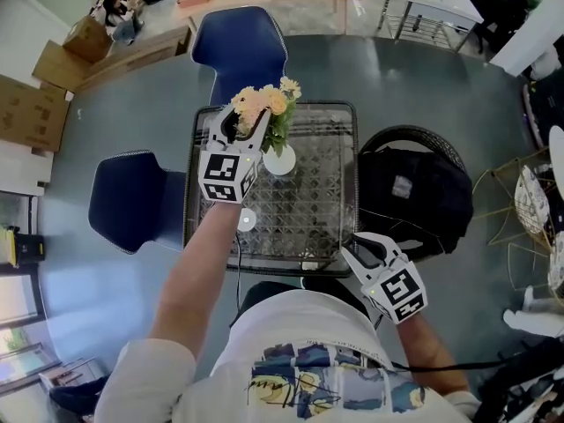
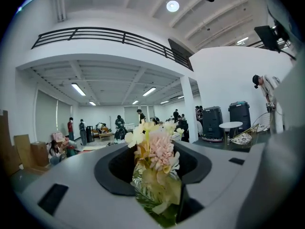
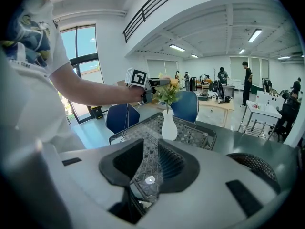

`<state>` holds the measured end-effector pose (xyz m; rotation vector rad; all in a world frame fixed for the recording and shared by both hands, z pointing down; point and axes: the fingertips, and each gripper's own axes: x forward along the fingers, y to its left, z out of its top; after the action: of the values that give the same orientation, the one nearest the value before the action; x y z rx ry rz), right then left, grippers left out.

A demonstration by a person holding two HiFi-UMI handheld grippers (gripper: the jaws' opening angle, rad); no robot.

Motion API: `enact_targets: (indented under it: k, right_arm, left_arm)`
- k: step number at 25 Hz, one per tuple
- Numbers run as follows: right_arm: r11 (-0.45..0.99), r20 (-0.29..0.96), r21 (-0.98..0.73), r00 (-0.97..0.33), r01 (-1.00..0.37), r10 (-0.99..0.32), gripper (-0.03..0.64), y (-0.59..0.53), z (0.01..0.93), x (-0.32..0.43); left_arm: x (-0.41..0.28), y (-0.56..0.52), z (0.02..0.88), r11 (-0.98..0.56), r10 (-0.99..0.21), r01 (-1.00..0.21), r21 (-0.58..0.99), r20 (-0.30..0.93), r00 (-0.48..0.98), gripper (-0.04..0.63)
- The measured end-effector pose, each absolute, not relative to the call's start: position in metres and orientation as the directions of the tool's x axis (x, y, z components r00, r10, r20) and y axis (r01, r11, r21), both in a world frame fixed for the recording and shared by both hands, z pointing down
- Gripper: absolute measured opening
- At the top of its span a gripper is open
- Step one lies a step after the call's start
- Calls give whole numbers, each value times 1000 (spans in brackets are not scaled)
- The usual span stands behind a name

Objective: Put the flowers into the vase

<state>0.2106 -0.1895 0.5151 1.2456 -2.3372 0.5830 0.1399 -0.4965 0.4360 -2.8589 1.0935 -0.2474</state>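
My left arm stretches out level, left tool [image 1: 249, 117] with jaws apart around the flowers [image 1: 263, 102] in the vase [image 1: 280, 160]. The right tool [image 1: 357, 249] tilts down at the counter [image 1: 326, 205] edge, jaws parted and empty.

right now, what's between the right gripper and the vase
Only bare patterned tabletop, seen in the head view, from the right gripper to the white vase. A small white disc lies left of that line.

The peach and yellow flowers [image 1: 263, 104] with green leaves stand in the white vase [image 1: 280, 159], upright on the table [image 1: 326, 210].
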Motion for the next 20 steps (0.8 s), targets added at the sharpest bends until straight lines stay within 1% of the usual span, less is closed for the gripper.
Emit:
enact_targets:
  k: [3,7,15,18,20]
  right_arm:
    - [512,548,-162,-508,-844,-665,98,-193,514,210]
    - [515,546,-161,-511,-842,-664,98,-194,513,206]
    - [540,531,-148,-528,-828,-663,98,-200,507,181]
    - [558,523,-136,-538,-818,-661,98,-201,505,161]
    - [572,518,-125,-545,-810,-659,98,-200,502,145]
  left_arm:
    - [137,-492,456,-753,-656,-653,-78,165,737,241]
    - [132,-481,471,-767,-636,-638,-62,200,745,307]
    - [111,-455,440,-795,-605,-601,-75,161,780,313]
    - [93,-441,425,-805,-593,-589,-73,137,793,313]
    - [77,-428,415,-816,-578,-577,-45,117,808,313]
